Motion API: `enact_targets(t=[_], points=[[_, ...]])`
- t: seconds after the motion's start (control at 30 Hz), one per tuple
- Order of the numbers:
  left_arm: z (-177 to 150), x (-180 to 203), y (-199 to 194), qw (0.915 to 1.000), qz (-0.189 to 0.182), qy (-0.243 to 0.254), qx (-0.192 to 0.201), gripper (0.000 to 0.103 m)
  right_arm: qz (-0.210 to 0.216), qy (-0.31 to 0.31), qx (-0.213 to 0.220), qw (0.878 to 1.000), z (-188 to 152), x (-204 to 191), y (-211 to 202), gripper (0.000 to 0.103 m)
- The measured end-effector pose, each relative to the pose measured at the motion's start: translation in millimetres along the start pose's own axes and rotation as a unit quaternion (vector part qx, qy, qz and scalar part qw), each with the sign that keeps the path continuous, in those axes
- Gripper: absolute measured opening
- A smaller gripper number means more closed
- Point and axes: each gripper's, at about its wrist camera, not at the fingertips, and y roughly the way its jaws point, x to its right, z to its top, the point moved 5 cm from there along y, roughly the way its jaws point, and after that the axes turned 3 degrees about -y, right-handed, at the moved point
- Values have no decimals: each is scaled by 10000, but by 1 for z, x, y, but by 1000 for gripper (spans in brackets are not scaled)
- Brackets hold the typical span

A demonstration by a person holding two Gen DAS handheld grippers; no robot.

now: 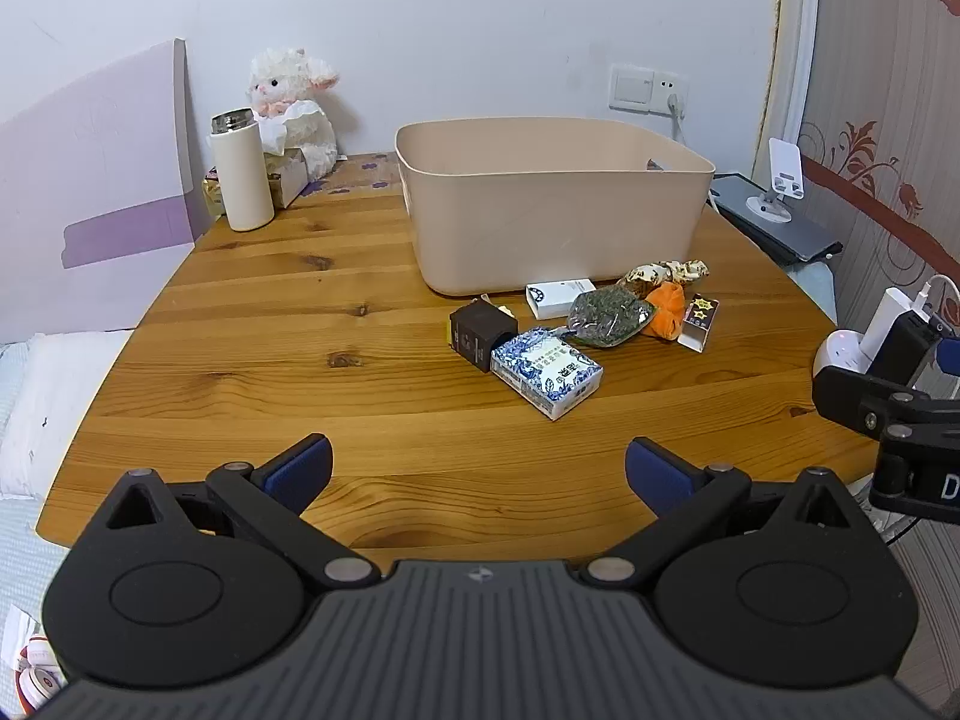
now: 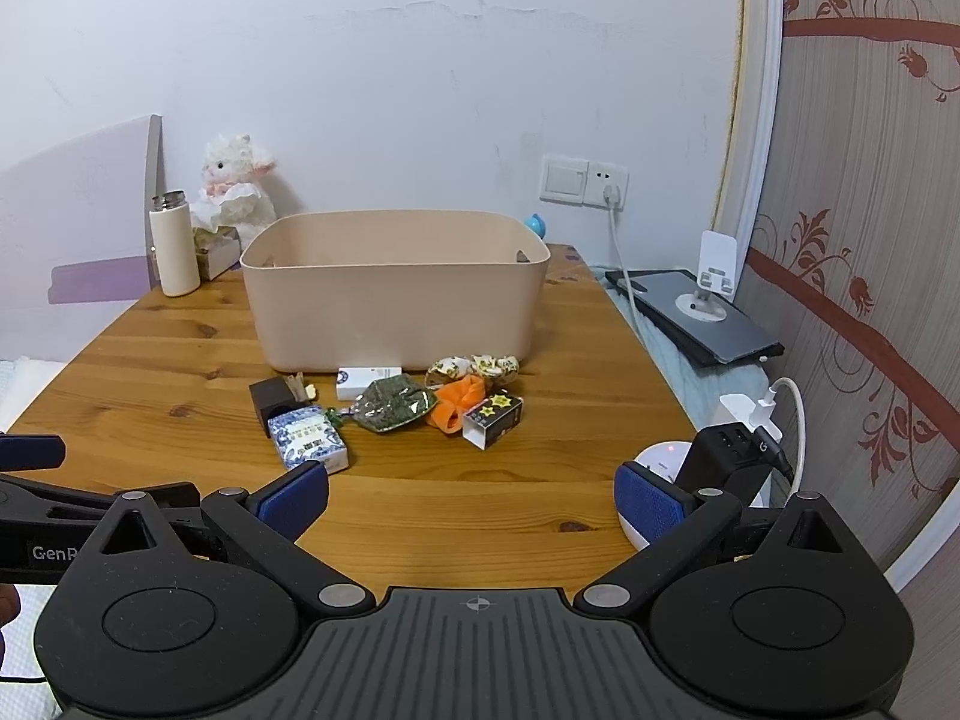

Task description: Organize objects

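Objects: a cluster lies ahead of both grippers, just short of the bin (image 1: 552, 204) — blue box (image 1: 546, 373), dark box (image 1: 480, 333), white box (image 1: 558, 297), green pouch (image 1: 606, 315), orange cloth (image 1: 666, 309), star box (image 1: 699, 318), patterned cloth (image 1: 663, 273).
Bin: set beyond the cluster; nothing can be seen over its rim, though its floor is hidden.
Left gripper (image 1: 478, 471): jaws spread wide, nothing between them; held above the surface (image 1: 270, 360), the cluster ahead and to its right.
Right gripper (image 2: 471, 501): jaws spread wide, nothing held; the blue box is nearest, ahead and slightly left.
Progress: judged barely begun; no item is seen to be stowed.
Left to do: every item in the cluster is to be lifted into the bin.
Bystanders: bottle (image 1: 240, 171) and plush (image 1: 294, 108), far ahead to the left, apart from the cluster.
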Motion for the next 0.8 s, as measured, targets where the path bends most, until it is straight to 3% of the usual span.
enact_targets(t=[0.8], points=[[4,2,12,9999,6,-25,-126,103,10,-3,-97,10000,4,3,11,103]])
